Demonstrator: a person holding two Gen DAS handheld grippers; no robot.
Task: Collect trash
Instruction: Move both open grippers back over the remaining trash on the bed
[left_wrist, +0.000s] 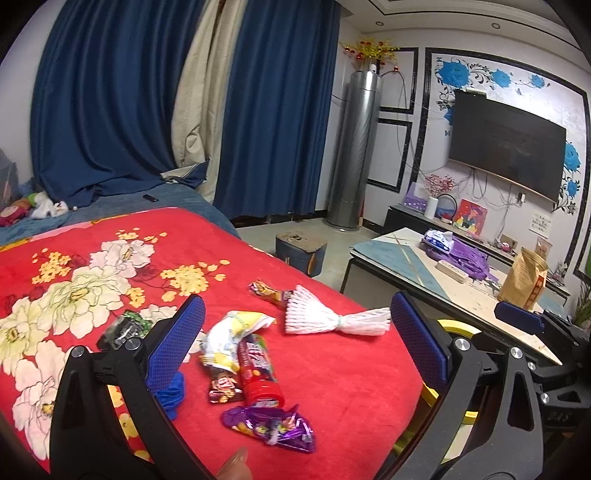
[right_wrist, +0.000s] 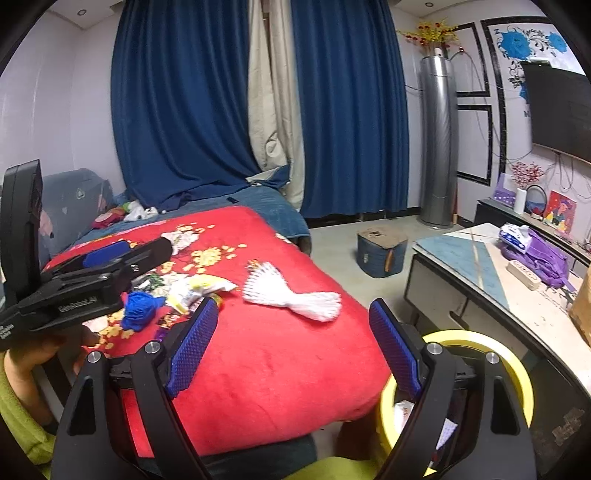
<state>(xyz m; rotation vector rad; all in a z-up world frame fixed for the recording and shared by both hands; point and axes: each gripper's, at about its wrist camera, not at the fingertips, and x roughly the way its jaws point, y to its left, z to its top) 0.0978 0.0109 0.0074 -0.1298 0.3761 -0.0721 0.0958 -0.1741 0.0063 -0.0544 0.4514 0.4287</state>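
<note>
Both tongs gape empty; only the right wrist view shows inside the yellow bin (right_wrist: 517, 373), holding scraps.

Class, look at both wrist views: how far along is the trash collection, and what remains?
Done: the yellow bin beside the bed already holds some white scraps. In hand: nothing; the left tongs and right tongs are both open and empty. Left: the white foam net, red tube, purple wrapper and blue scrap still lie on the red blanket.
</note>
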